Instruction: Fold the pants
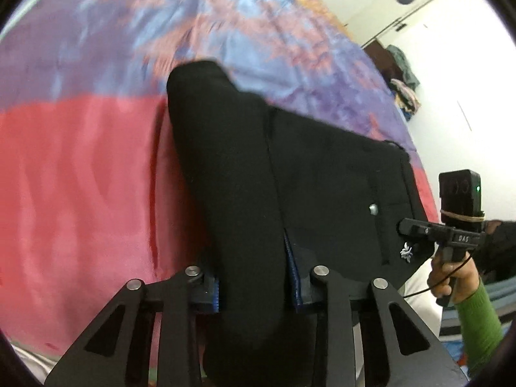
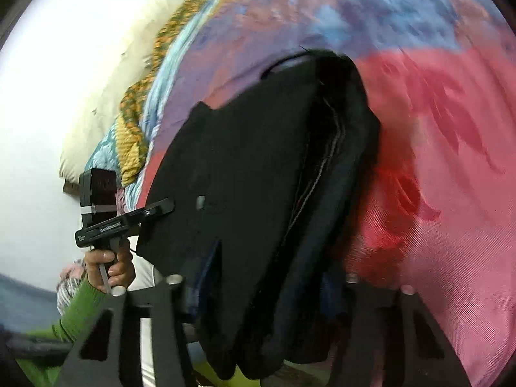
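The black pants [image 1: 290,167] hang lifted above the bed, stretched between my two grippers. My left gripper [image 1: 256,290] is shut on a thick fold of the pants, its blue pads pressing the cloth from both sides. It also shows in the right wrist view [image 2: 161,208], clamped on the pants' left edge. My right gripper [image 2: 261,293] is shut on the pants [image 2: 258,167] too, with bunched layers running between its fingers. It also shows in the left wrist view [image 1: 409,227], gripping the edge near a metal button [image 1: 373,208].
Below lies a bedspread [image 1: 80,177], red near me and blue, purple and orange farther off. A pale pillow [image 2: 106,96] and patterned bedding [image 2: 135,129] lie at the bed's edge. Clothes [image 1: 403,77] hang by a white wall.
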The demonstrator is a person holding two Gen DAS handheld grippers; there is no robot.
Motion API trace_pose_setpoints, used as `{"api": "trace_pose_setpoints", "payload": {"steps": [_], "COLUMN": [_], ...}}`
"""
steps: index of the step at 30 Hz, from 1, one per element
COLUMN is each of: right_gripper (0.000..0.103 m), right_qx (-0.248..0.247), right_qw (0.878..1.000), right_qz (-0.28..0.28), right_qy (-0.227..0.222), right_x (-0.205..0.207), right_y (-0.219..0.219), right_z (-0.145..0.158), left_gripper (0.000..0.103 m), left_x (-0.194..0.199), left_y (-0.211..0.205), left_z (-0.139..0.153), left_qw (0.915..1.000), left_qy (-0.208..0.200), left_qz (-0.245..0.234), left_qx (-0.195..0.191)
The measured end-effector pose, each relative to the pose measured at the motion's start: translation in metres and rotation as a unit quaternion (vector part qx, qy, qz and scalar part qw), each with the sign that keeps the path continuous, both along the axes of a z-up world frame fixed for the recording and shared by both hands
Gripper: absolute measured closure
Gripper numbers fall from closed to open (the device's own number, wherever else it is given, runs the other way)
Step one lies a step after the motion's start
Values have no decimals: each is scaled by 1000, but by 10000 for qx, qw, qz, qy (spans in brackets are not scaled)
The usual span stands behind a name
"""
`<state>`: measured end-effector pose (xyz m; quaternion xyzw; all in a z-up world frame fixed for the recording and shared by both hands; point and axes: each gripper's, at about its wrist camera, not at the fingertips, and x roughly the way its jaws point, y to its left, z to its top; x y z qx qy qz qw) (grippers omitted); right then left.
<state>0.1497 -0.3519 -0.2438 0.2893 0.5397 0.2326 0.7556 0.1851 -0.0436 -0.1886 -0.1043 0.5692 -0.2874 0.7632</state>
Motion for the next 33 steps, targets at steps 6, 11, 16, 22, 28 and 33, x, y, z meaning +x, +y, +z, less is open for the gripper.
{"api": "trace_pose_setpoints", "payload": {"steps": [6,11,16,22,28,33], "right_gripper": [59,54,38,0,0,0], "right_qx": [0,-101,-1370,-2734,-3258,-3485], "right_qw": [9973,9926,9800,9406,9109,8903], "right_qz": [140,-76,-1346,-1861,-1973,-2140], "right_qy": [-722,-1211,-524,-770,-1587,-2004], "right_x": [36,90,104,19,-49,-66], "right_y": [7,-15,-78,-89,-36,20], "right_z": [61,83,41,72,121,137], "left_gripper": [74,64,48,18,4,3], "left_x": [36,86,88,17,-35,-51], "left_y": [-2,-21,-23,-5,-15,-16], "left_z": [66,85,33,33,68,93], "left_qw": [9970,9898,9830,9662,9509,9429], "left_qy": [-765,-1412,-1277,-1764,-2210,-2369], "left_qz": [53,80,456,769,993,1135], "left_qx": [-109,190,1242,1713,1927,2047]}}
